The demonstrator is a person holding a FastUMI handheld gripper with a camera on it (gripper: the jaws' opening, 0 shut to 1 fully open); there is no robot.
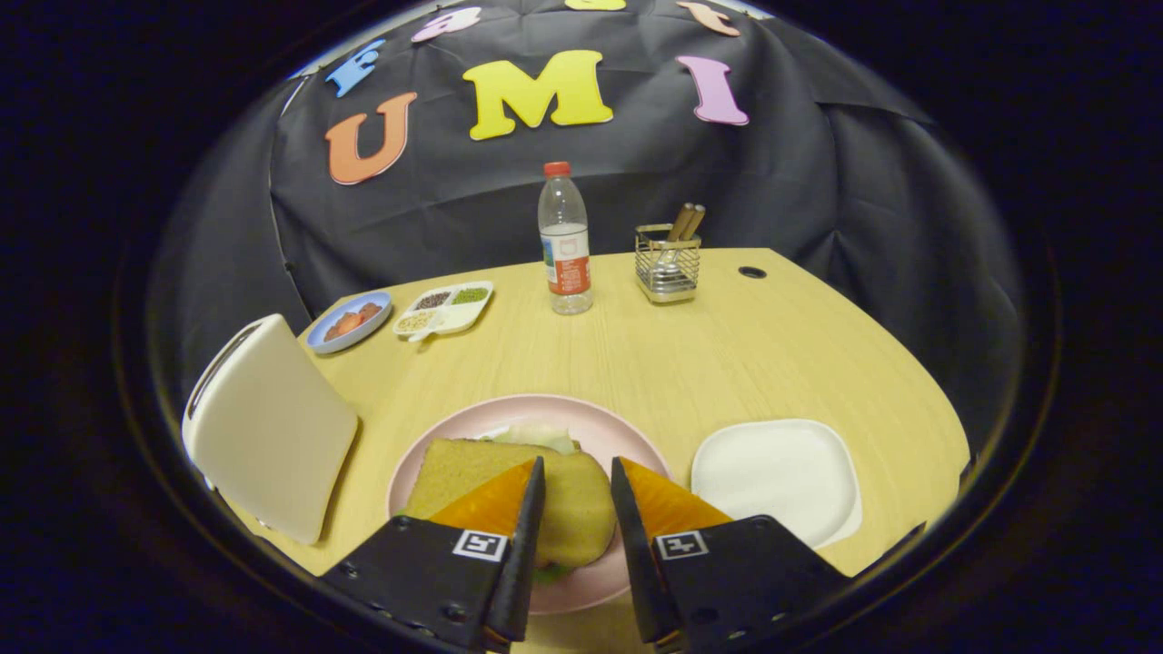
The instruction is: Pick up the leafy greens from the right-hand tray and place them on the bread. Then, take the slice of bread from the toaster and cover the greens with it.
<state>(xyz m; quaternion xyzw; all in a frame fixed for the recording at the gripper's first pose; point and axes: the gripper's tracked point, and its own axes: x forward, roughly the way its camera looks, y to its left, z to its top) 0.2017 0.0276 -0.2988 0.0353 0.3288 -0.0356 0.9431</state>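
Gripper (577, 490): my fingers stand parted above the sandwich, gripping nothing.
Bread slice (509, 495): one on top, greens (536, 436) peeking out at its far edge, on the pink plate (600, 427).
Trays: one white tray (772, 472) right.
Toaster (268, 427): one, left.
Far: one water bottle (564, 241), one utensil basket (668, 263).

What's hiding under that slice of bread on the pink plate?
Pale leafy greens peek from under the bread slice's far edge, and a green sliver shows at its near edge. Whatever else lies beneath on the pink plate is covered. The tongs straddle the slice's near end.
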